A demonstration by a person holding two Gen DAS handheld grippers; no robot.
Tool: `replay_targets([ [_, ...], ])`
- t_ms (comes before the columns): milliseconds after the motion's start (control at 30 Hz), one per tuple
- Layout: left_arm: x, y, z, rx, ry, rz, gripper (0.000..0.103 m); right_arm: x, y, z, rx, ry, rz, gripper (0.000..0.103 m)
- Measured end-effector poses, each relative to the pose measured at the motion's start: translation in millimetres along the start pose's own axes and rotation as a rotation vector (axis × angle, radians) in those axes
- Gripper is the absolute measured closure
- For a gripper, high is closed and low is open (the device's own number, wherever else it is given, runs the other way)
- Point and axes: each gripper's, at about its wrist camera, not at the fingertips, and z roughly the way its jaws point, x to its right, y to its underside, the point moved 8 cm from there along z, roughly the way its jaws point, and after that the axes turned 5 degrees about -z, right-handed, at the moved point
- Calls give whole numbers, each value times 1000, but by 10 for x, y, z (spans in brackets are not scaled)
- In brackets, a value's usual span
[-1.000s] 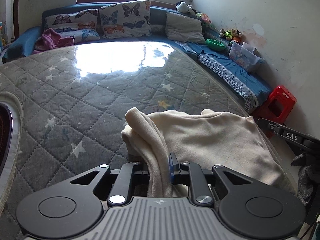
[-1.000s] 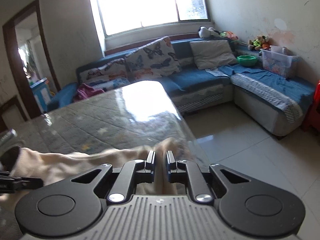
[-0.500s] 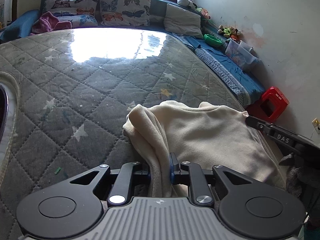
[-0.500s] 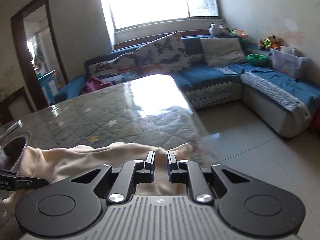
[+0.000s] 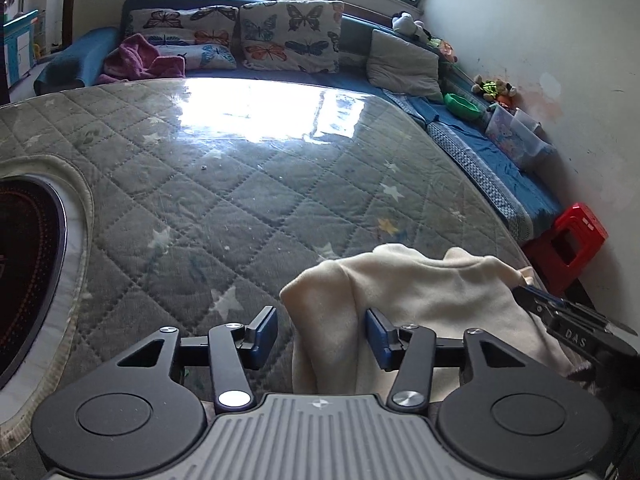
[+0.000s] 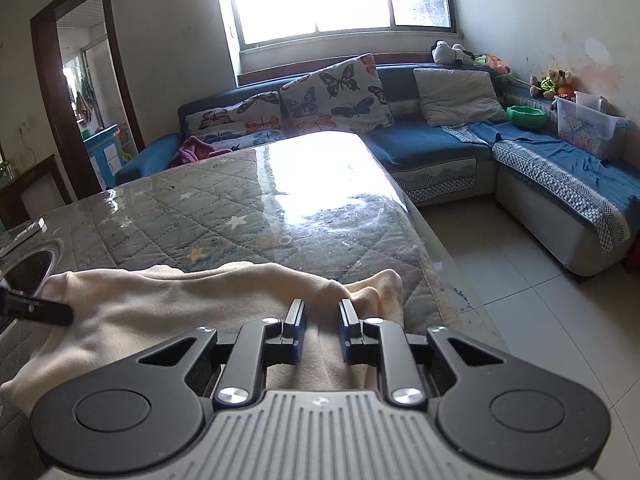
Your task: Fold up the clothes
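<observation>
A cream fleece garment (image 5: 432, 296) lies bunched at the near right corner of the quilted, glass-topped table (image 5: 240, 184). My left gripper (image 5: 322, 334) is opening. The garment's folded left edge stands loosely between its blue pads, and the left pad is clear of the cloth. In the right wrist view the garment (image 6: 180, 312) spreads across the table's near edge. My right gripper (image 6: 322, 330) is over its right end, its jaws opening a little with slack cloth in the narrow gap. Each gripper shows in the other's view: the right gripper (image 5: 532, 294) and the left gripper (image 6: 52, 312).
A round dark inset with a metal rim (image 5: 24, 264) sits in the table at the left. A blue corner sofa (image 6: 440, 148) with butterfly pillows and a purple cloth (image 5: 140, 60) runs behind. A red stool (image 5: 568, 236) and tiled floor (image 6: 500, 260) lie past the table's right edge (image 6: 424, 224).
The left jaws, shut on the garment's fold before, have spread wide off it. The right jaws have parted slightly. The garment has settled lower on the table.
</observation>
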Motion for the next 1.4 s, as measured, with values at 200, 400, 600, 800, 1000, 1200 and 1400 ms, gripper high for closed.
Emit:
replay_targets([
  [200, 0, 1, 98, -6, -23, 23, 50, -14, 26, -24, 5, 9, -25, 86],
  [400, 19, 54, 115, -19, -19, 37, 56, -38, 49, -53, 13, 22, -57, 85],
  [600, 54, 137, 77, -20, -20, 59, 62, -58, 65, -80, 8, 28, -73, 85],
  [800, 82, 216, 30, -20, -27, 82, 63, -83, 77, -124, 3, 37, -87, 85],
  [1000, 95, 270, -23, -22, -26, 85, 63, -96, 95, -184, -6, 55, -99, 81],
  [1200, 89, 287, -64, -19, -33, 89, 61, -100, 98, -328, 0, 73, -84, 73],
  [1400, 104, 303, -132, -1, -44, 107, 60, -183, 178, -574, 22, 53, -77, 69],
])
